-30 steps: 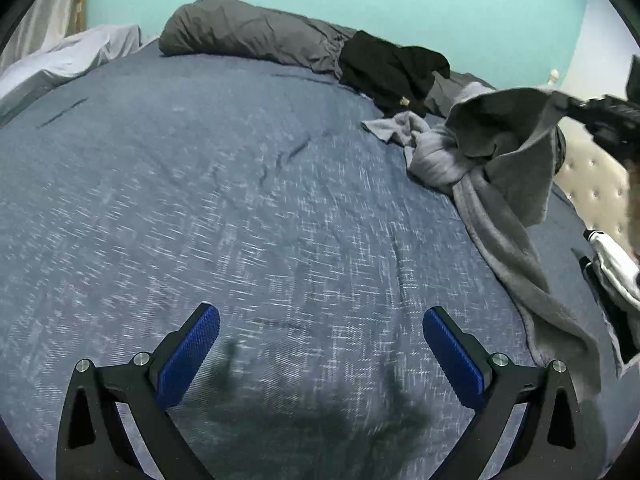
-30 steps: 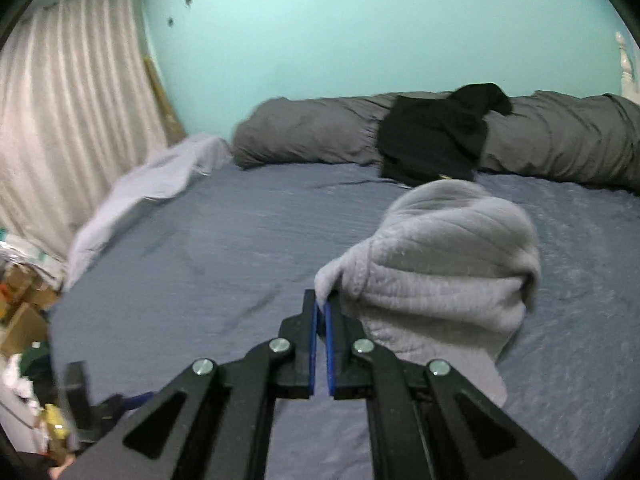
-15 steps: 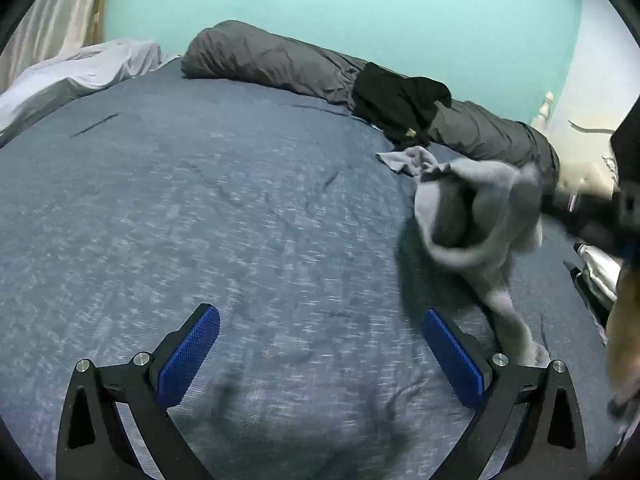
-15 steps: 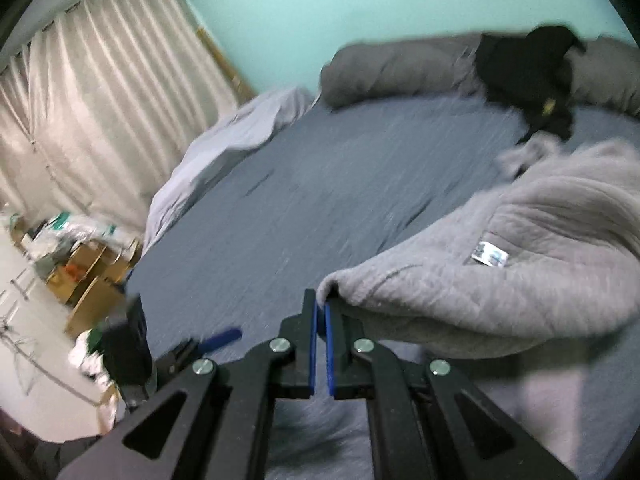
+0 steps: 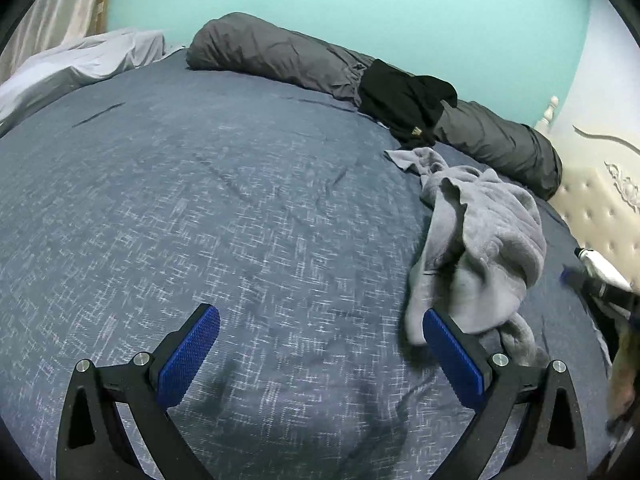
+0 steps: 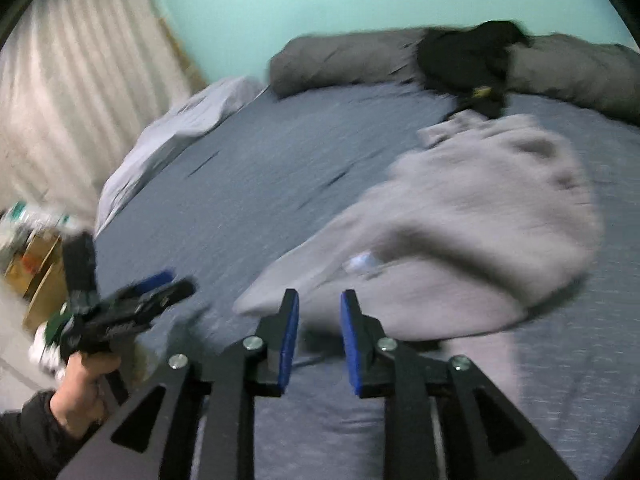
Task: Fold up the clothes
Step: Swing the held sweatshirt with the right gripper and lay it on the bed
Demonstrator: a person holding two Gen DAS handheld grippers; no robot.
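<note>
grey garment (image 5: 480, 248) dropped on bed (image 5: 240, 200), right hand-held gripper (image 6: 319, 334) just parted (empty), left hand-held gripper (image 5: 320, 354) spread

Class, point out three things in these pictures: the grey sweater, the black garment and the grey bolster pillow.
grey sweater (image 5: 492, 240): left wrist view, middle of the crumpled heap.
black garment (image 5: 404, 100): left wrist view, its centre, draped over the pillow.
grey bolster pillow (image 5: 264, 52): left wrist view, its left end.

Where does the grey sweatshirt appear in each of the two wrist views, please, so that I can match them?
Left wrist view: the grey sweatshirt lies crumpled right of centre on the blue bedspread.
Right wrist view: the grey sweatshirt, blurred, fills the centre right, just beyond the fingers.
Shared landmark: the black garment draped on the dark grey bolster beyond it.
</note>
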